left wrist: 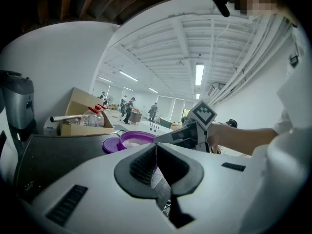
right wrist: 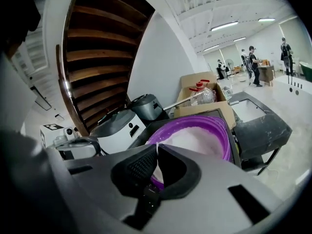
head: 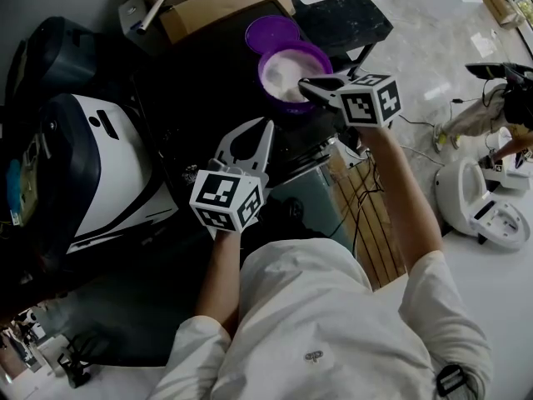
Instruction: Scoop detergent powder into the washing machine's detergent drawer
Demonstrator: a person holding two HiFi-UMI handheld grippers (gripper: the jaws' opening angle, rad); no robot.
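Observation:
A purple tub (head: pixel 287 72) full of white detergent powder (right wrist: pixel 195 138) stands open on a black tabletop (head: pixel 191 98), with its purple lid (head: pixel 271 32) lying just behind it. My right gripper (head: pixel 302 85) reaches in from the right. Its shut tips are over the tub's near rim, with nothing visible between them (right wrist: pixel 157 146). My left gripper (head: pixel 266 125) hovers nearer the person and points toward the tub. It is shut and holds nothing (left wrist: pixel 156 145). The tub (left wrist: pixel 136 139) and the right gripper's marker cube (left wrist: pixel 202 113) lie ahead of it. No scoop shows.
A white and dark appliance (head: pixel 108 165) sits at the table's left, and another dark one (right wrist: pixel 146 106) is behind it. A cardboard box (head: pixel 221 2) with a bottle stands behind the tub. On the floor at right are a white device (head: pixel 487 211) and cables.

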